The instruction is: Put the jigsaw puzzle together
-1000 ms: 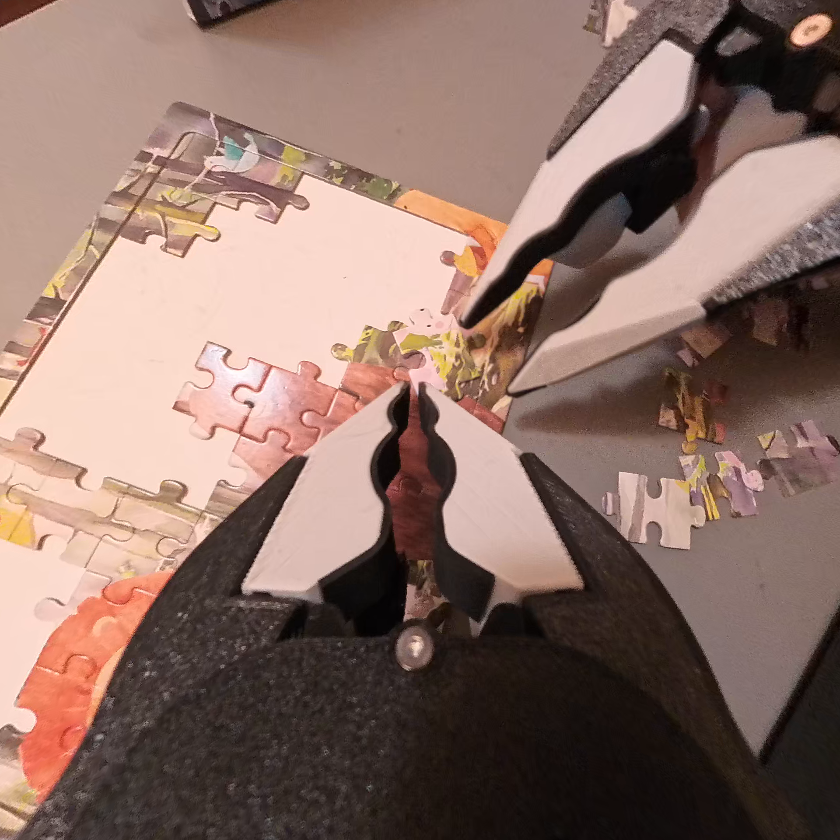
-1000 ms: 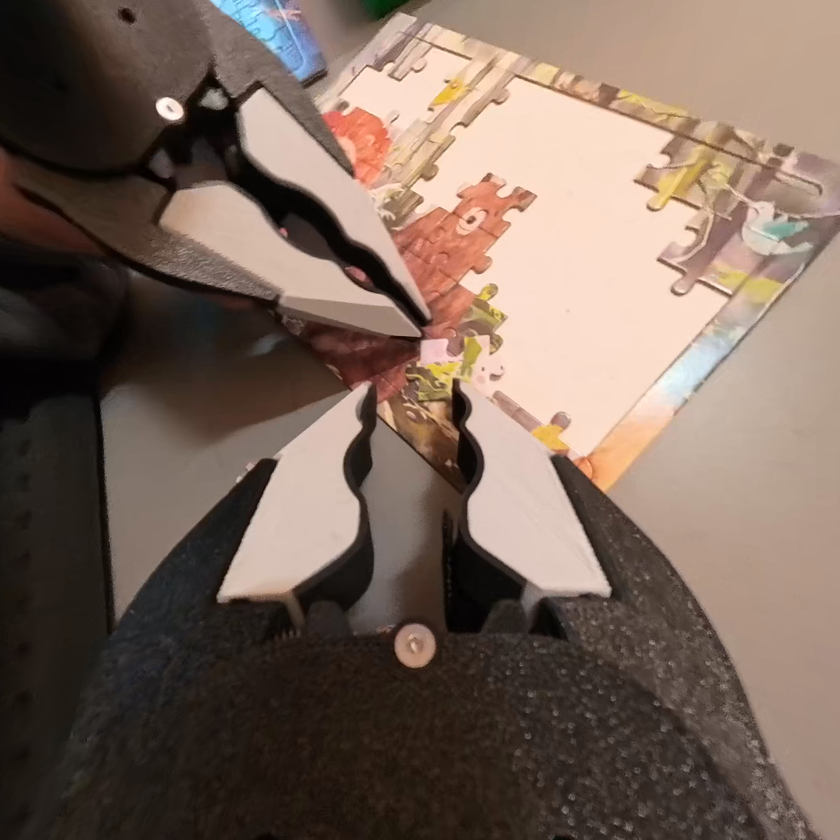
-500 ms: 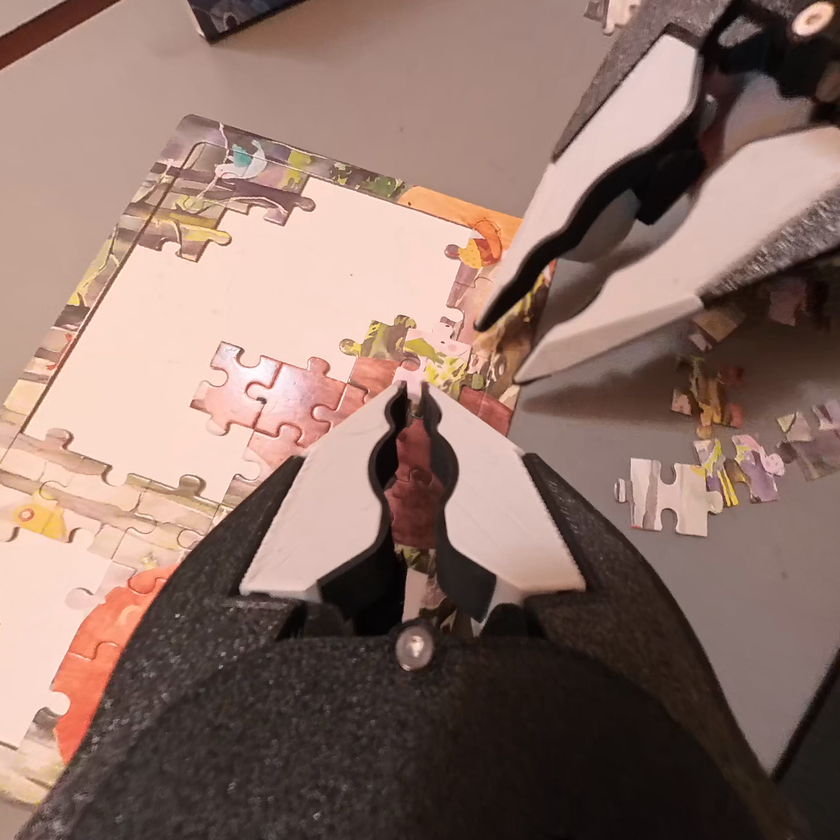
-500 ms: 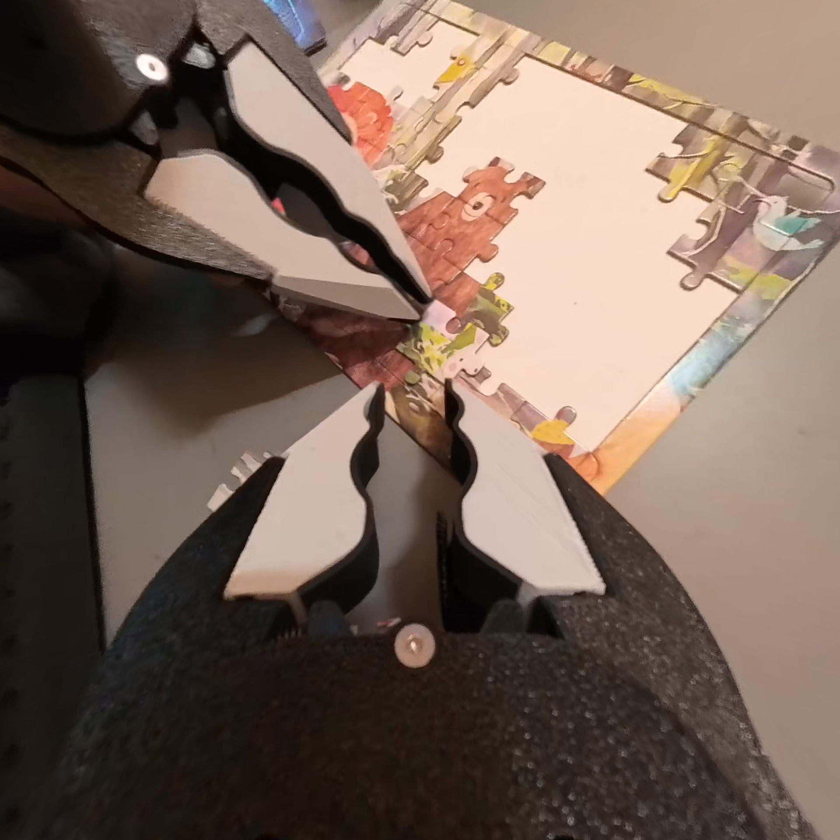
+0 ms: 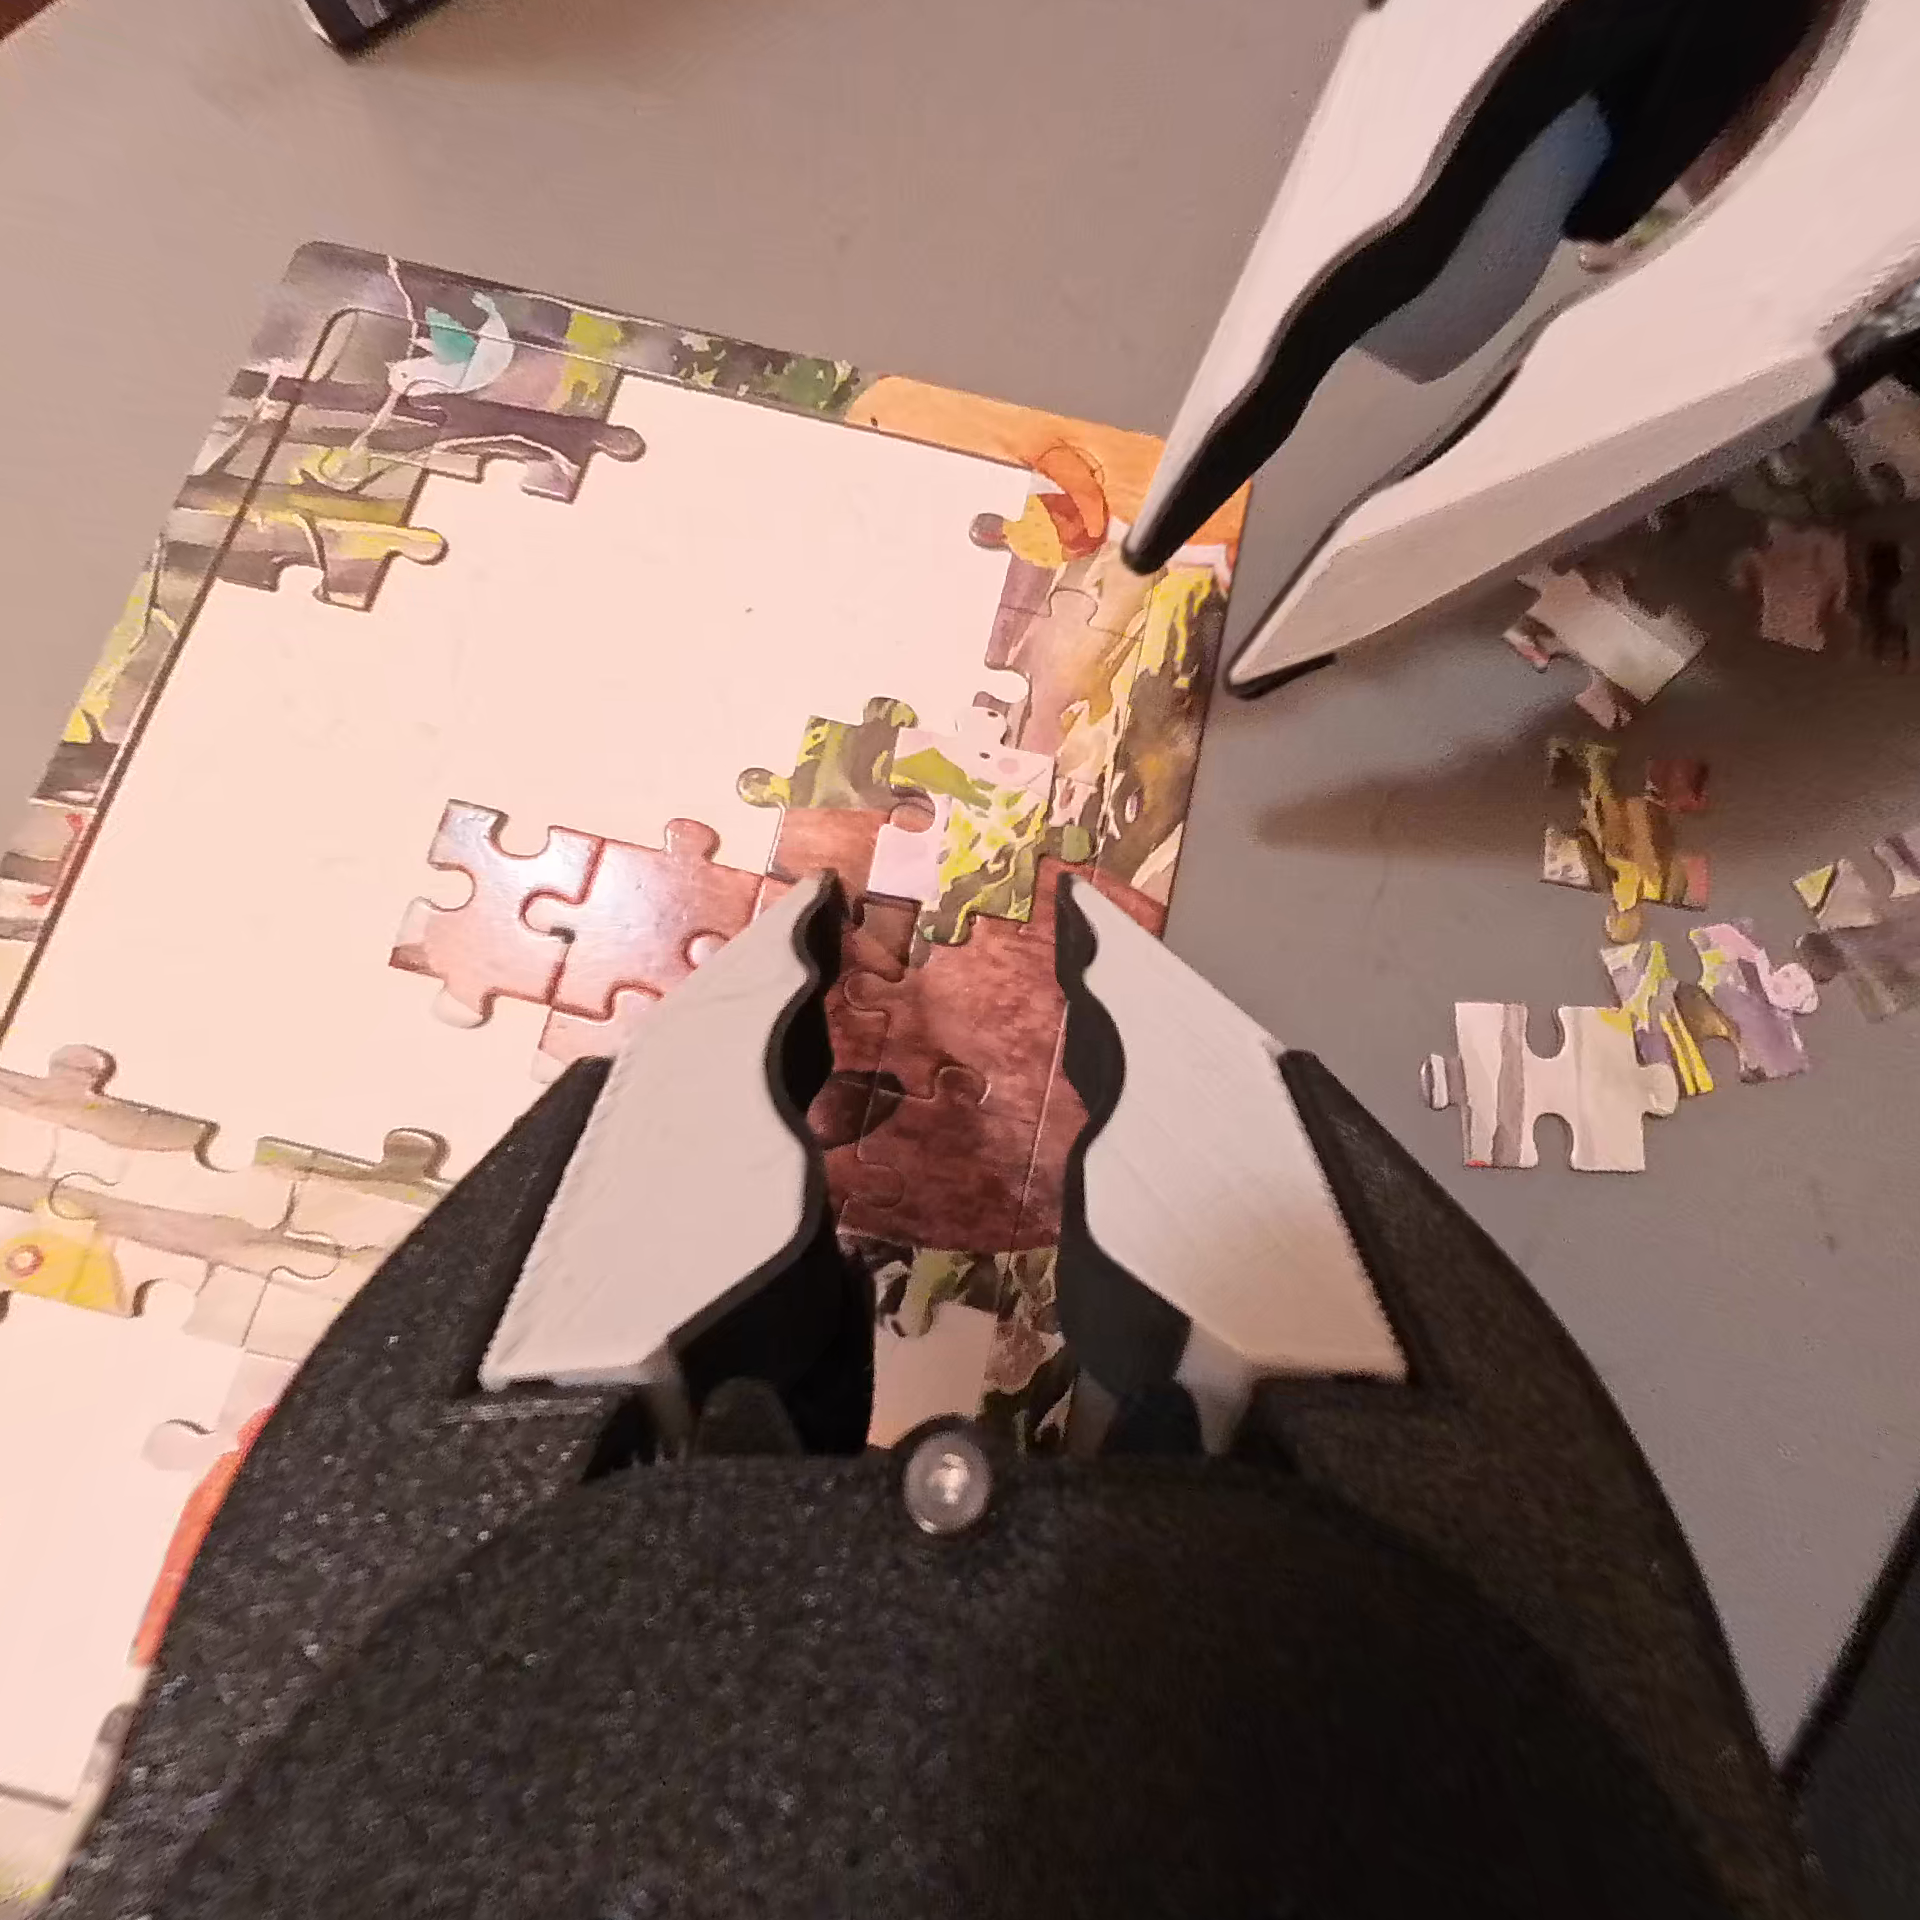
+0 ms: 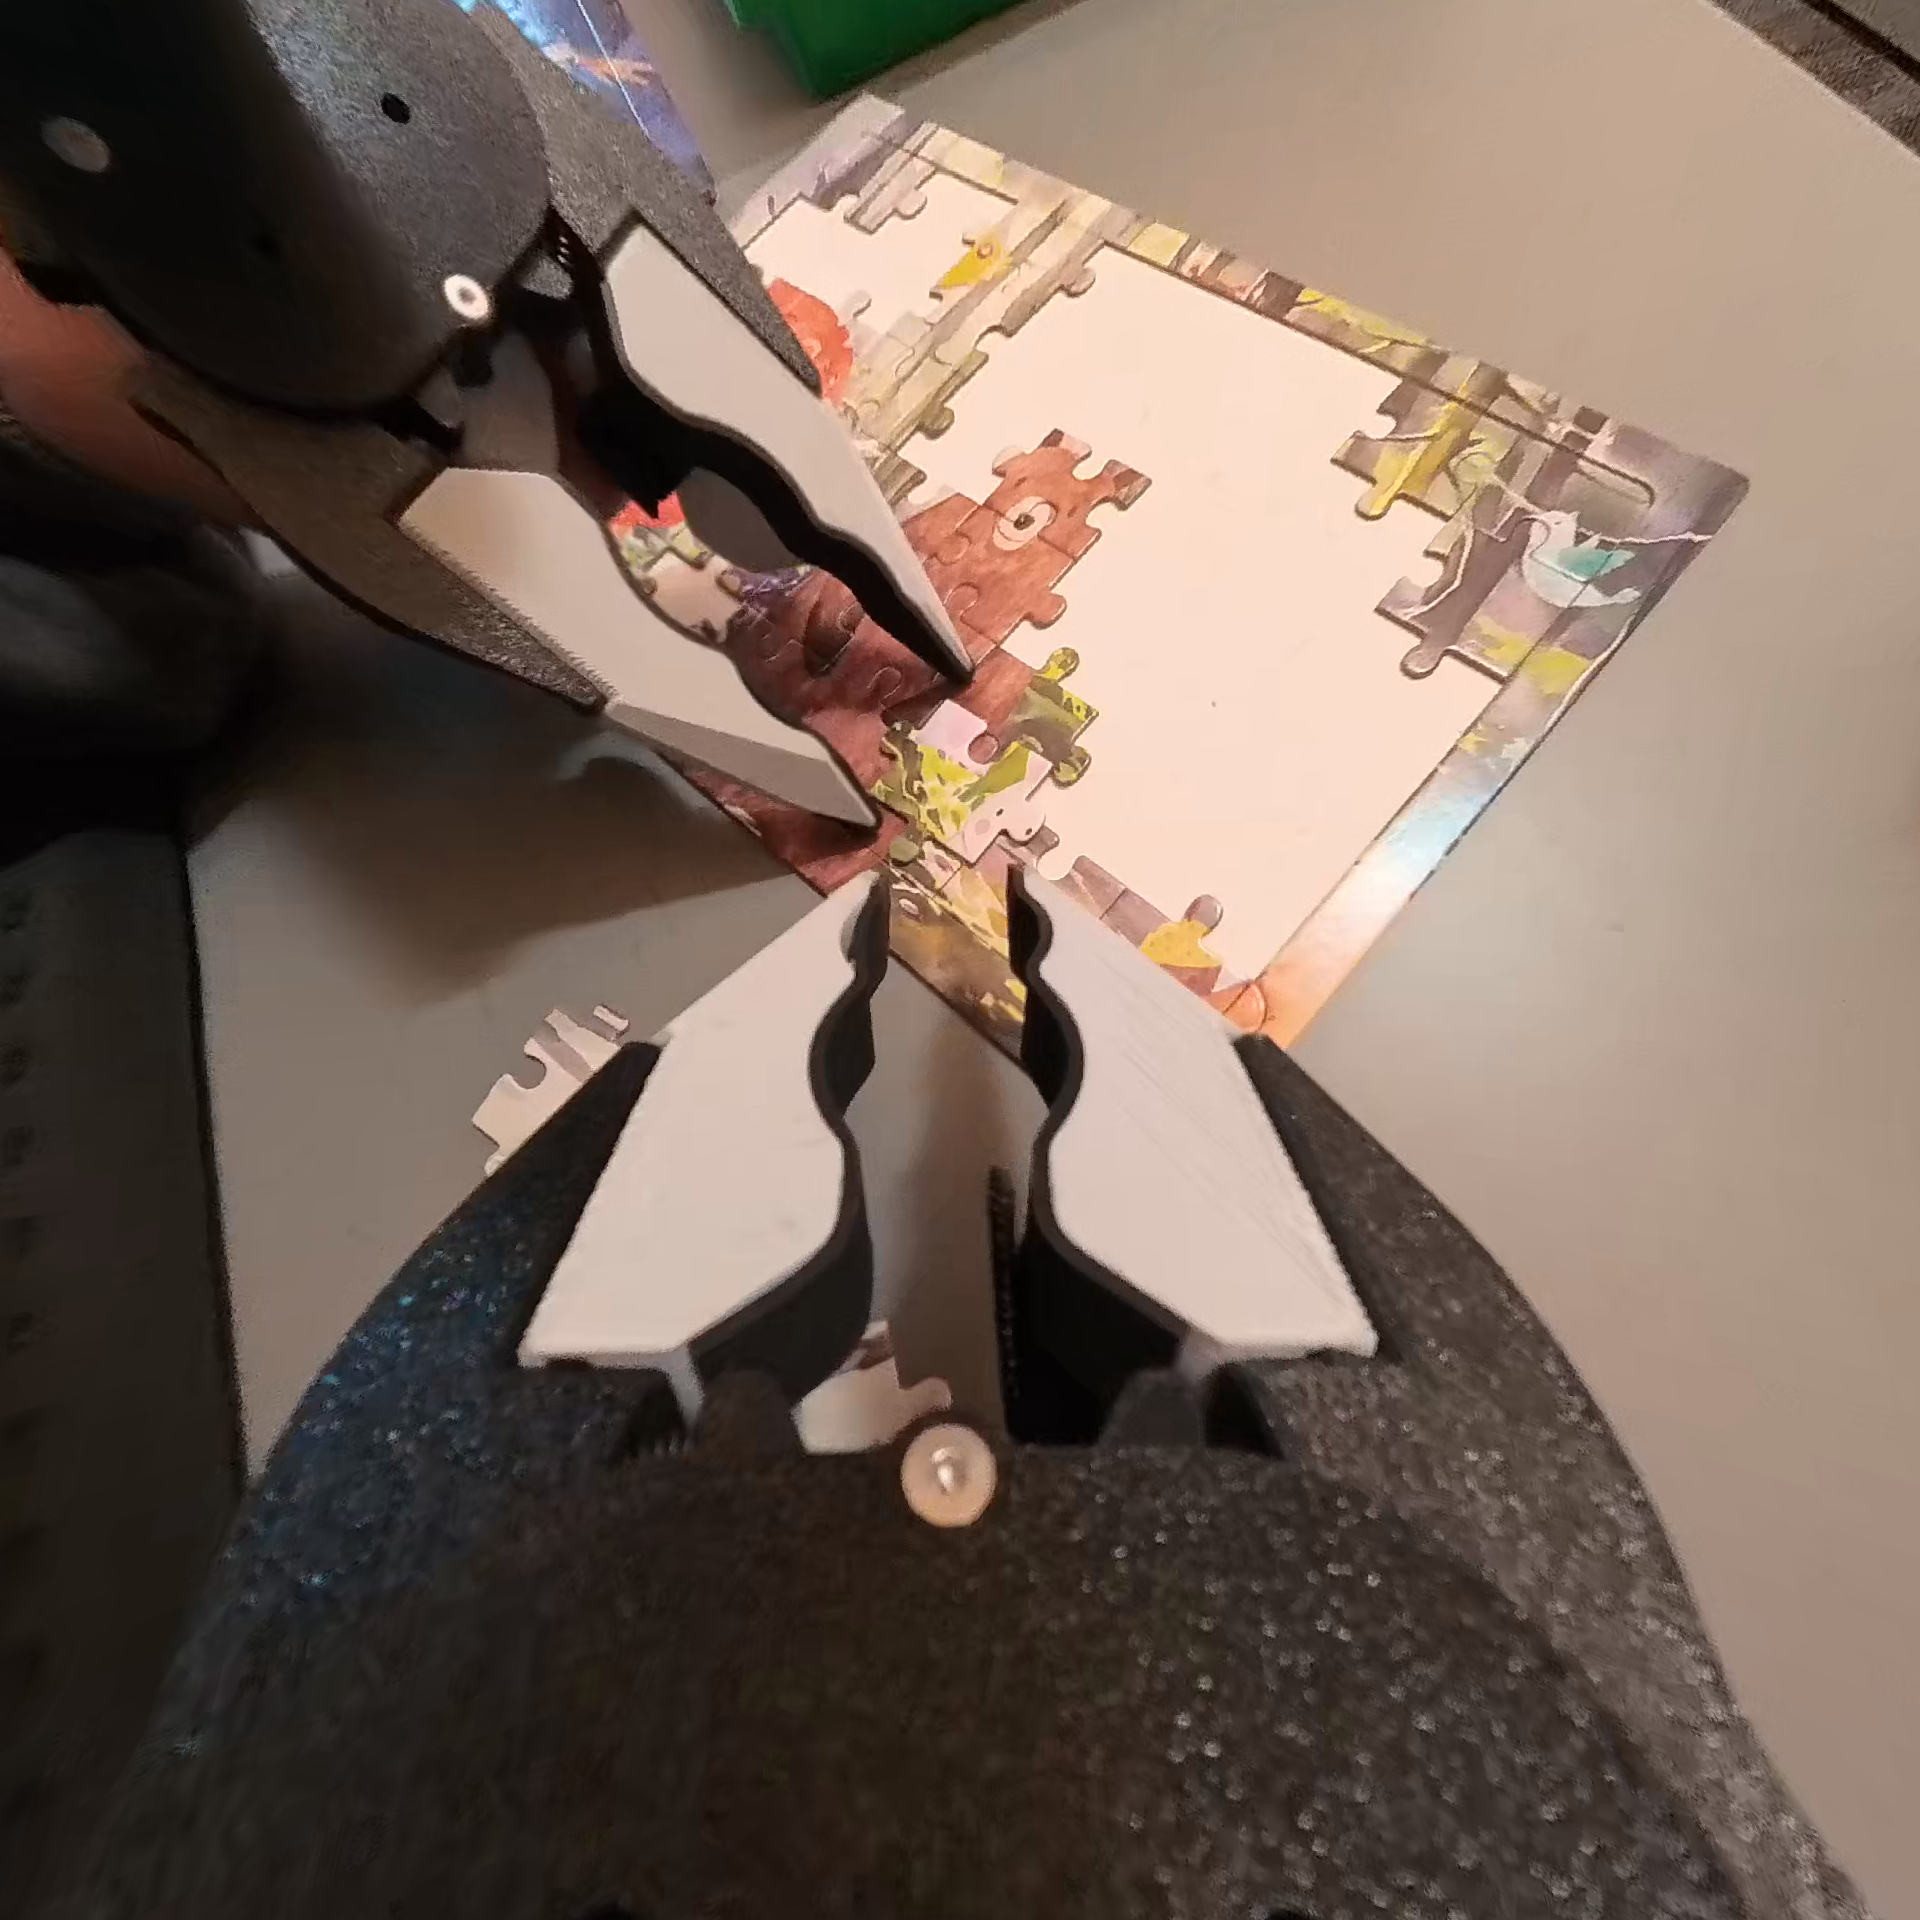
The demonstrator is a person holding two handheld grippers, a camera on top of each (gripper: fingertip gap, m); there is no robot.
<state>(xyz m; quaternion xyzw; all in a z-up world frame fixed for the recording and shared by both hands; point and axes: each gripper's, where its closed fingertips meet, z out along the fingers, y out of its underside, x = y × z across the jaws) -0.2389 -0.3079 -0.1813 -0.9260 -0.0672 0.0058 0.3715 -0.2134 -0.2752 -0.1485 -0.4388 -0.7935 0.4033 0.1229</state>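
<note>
Two claws, left claw (image 5: 945,899) and right claw (image 6: 940,883), both gaping, empty, over one half-built jigsaw puzzle (image 5: 644,644); loose pieces (image 5: 1548,1086) at three o'clock on counter (image 5: 831,156), uncountable.

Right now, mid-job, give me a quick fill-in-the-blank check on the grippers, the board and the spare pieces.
1. The left gripper is ____, with nothing between its fingers.
2. The right gripper is ____ too, and it holds no piece.
3. The loose pieces lie on the table, off the board's ____ side in the left wrist view.
4. The middle of the board is mostly ____ in colour, with no pieces there.

Missing words: open; open; right; white
</note>
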